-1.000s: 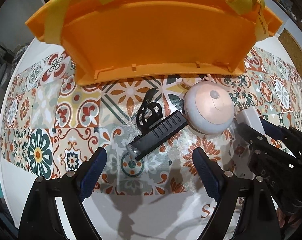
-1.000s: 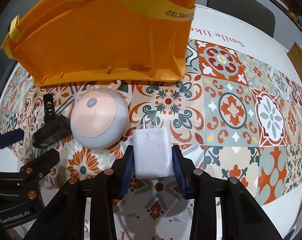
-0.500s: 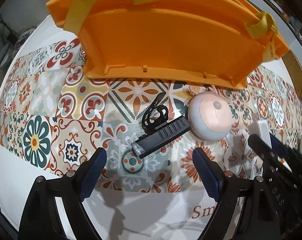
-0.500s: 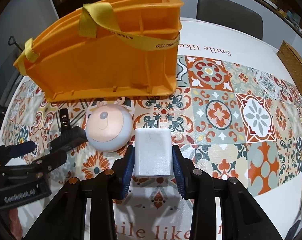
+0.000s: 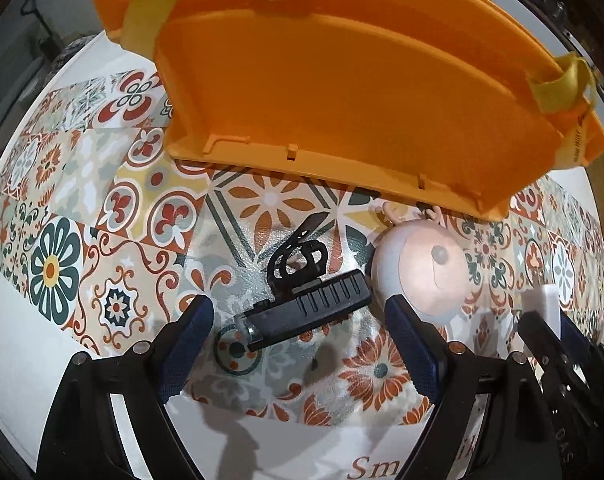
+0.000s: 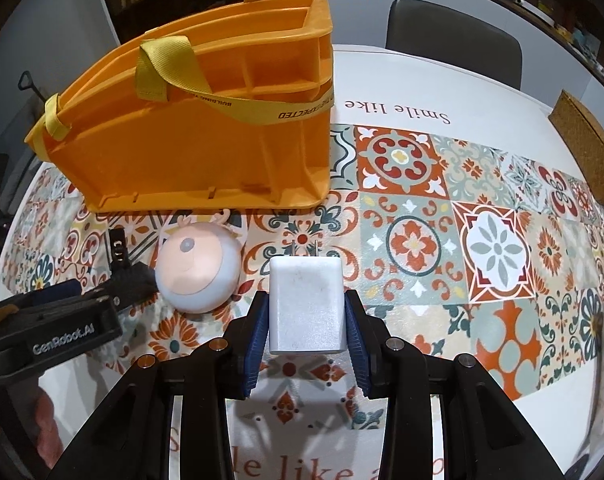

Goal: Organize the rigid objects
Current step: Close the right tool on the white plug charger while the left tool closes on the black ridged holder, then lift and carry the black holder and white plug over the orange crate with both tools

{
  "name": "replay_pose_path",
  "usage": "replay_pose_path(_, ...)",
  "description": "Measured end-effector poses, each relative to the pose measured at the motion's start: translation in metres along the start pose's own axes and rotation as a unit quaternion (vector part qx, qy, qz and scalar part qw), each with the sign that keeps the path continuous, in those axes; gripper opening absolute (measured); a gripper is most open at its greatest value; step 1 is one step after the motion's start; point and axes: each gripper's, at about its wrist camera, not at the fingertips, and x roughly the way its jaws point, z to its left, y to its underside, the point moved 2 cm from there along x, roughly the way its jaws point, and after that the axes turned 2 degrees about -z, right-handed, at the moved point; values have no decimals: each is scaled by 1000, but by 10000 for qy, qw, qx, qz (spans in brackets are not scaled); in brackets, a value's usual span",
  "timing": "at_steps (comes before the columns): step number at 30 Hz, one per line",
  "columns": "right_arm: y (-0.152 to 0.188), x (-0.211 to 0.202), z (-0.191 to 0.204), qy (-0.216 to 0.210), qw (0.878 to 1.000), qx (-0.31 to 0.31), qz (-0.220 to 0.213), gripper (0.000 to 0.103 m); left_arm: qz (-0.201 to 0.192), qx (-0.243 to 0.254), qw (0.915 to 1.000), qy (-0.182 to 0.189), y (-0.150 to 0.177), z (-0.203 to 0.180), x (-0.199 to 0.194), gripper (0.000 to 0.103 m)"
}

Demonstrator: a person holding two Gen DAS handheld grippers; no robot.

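Observation:
My right gripper point(image 6: 306, 320) is shut on a white plug charger point(image 6: 306, 305), prongs pointing forward, held above the tiled table. The charger also shows at the right of the left wrist view point(image 5: 543, 306). My left gripper point(image 5: 298, 328) is open and empty, its fingers either side of a black clip-on device point(image 5: 307, 310) lying on the table. A round pink-and-white toy point(image 5: 421, 270) lies right of the device; it also shows in the right wrist view point(image 6: 200, 272). The orange divided caddy point(image 6: 222, 136) with yellow straps stands behind them.
The table wears a patterned tile cloth point(image 6: 489, 248) with a white border. A woven mat point(image 6: 585, 152) lies at the far right edge. A grey chair point(image 6: 453, 40) stands behind the table. My left gripper's body point(image 6: 54, 332) sits at the left of the right wrist view.
My right gripper has lifted the white charger off the table and pulled back, so the caddy's open top now shows. My left gripper has shifted slightly left of the black device.

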Motion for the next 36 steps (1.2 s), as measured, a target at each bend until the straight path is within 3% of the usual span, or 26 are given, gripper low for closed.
replay_pose_path(10,1,6,-5,-24,9999,97,83,37,27,-247,9997,-57,-7,12,15,88)
replay_pose_path(22,3,9,0,-73,9999,76,107,37,-5,-197,9998,-72,10,29,18,87)
replay_pose_path(24,4,10,1,-75,9999,67,120,37,-18,-135,9998,-111,9,30,24,86)
replay_pose_path(26,4,11,2,-76,9998,68,152,37,26,-90,9999,-97,9,26,30,76)
replay_pose_path(36,6,8,8,-160,9996,117,185,37,-53,126,9999,26,11,36,24,74)
